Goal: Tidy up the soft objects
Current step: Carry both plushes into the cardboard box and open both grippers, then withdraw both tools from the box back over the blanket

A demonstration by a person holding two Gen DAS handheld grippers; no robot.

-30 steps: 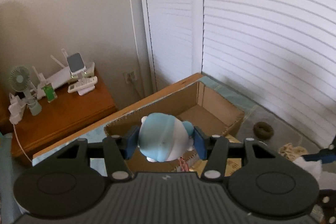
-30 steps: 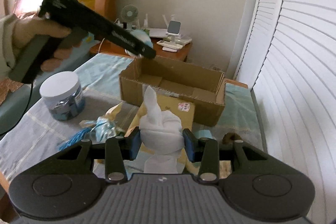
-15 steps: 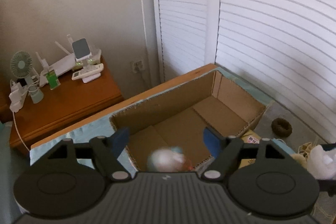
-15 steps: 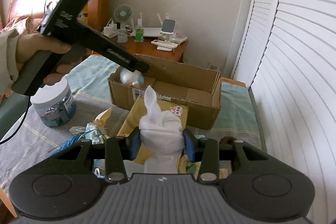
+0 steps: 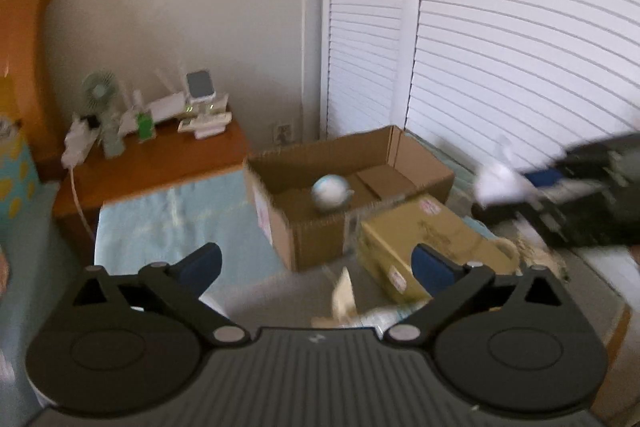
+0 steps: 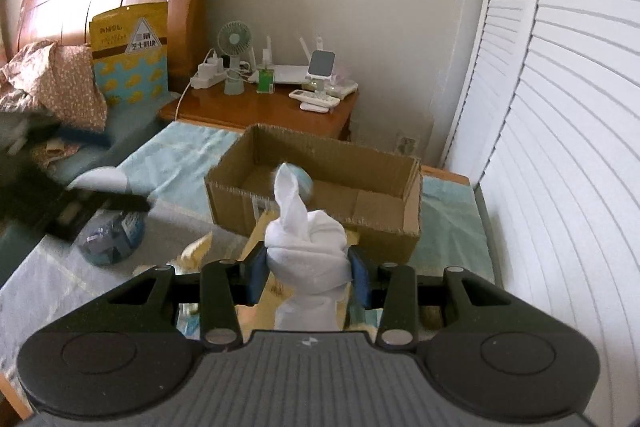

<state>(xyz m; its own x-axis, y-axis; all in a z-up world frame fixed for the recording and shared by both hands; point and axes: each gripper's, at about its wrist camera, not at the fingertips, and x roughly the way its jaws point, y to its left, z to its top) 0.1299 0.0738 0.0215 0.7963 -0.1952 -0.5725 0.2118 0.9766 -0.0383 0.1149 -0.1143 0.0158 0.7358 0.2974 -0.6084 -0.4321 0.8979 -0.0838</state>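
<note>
A: Left wrist view first. What does your left gripper (image 5: pixel 316 265) show?

B: Your fingers are spread wide with nothing between them. Take the cardboard box (image 5: pixel 316 227) as the landmark: your gripper hangs in front of it, over the pale blue bedcover (image 5: pixel 168 223). The blue-and-white plush ball (image 5: pixel 331 191) lies inside the box, on its floor. Just to the right of the box, touching its front corner, sits a yellow carton (image 5: pixel 424 247). Further right of the box you see your other gripper, blurred, with something white in it. Behind and left of the box stands the wooden nightstand (image 5: pixel 156 167).

A: And the right wrist view?

B: Your right gripper (image 6: pixel 308 275) is pinching the white rolled sock (image 6: pixel 306 247), both pads pressed into its sides, its loose tip pointing up. You hold it in front of the cardboard box (image 6: pixel 384 227), above the bedcover. The plush ball (image 6: pixel 305 183) peeks out behind the sock tip, inside the box. Left of the box lies a lidded jar (image 6: pixel 110 237), partly under your blurred left gripper.
</note>
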